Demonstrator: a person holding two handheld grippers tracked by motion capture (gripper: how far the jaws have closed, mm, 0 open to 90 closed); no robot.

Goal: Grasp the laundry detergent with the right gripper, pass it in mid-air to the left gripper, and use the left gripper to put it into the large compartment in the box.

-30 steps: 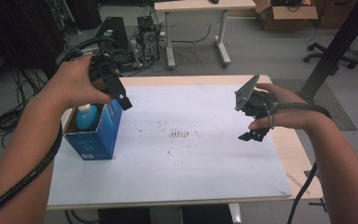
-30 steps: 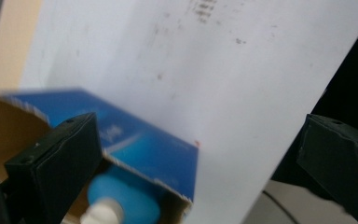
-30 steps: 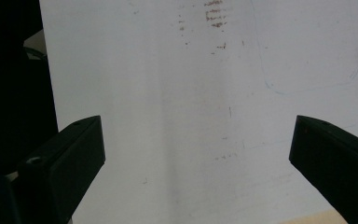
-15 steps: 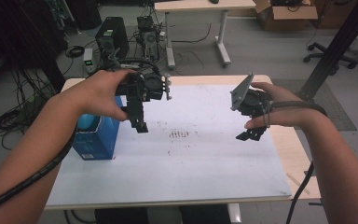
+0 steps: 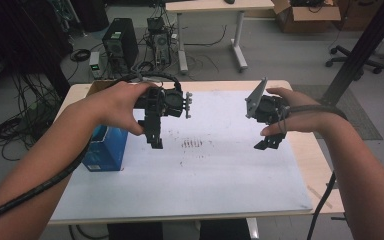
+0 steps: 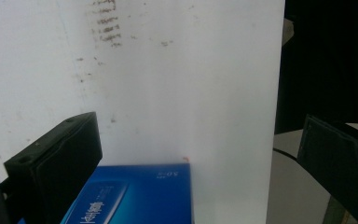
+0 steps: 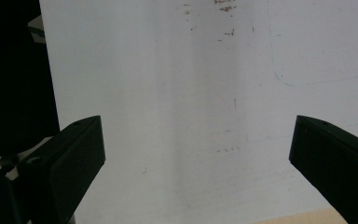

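Tabletop box [image 5: 107, 150] beside left claw [image 5: 155, 142], seemingly.

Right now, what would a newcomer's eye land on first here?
Probably the blue box at the left edge of the white table, the one strong colour in the high view. Next, the two black grippers held above the table, both open and empty: the left gripper beside the box, the right gripper toward the right side.
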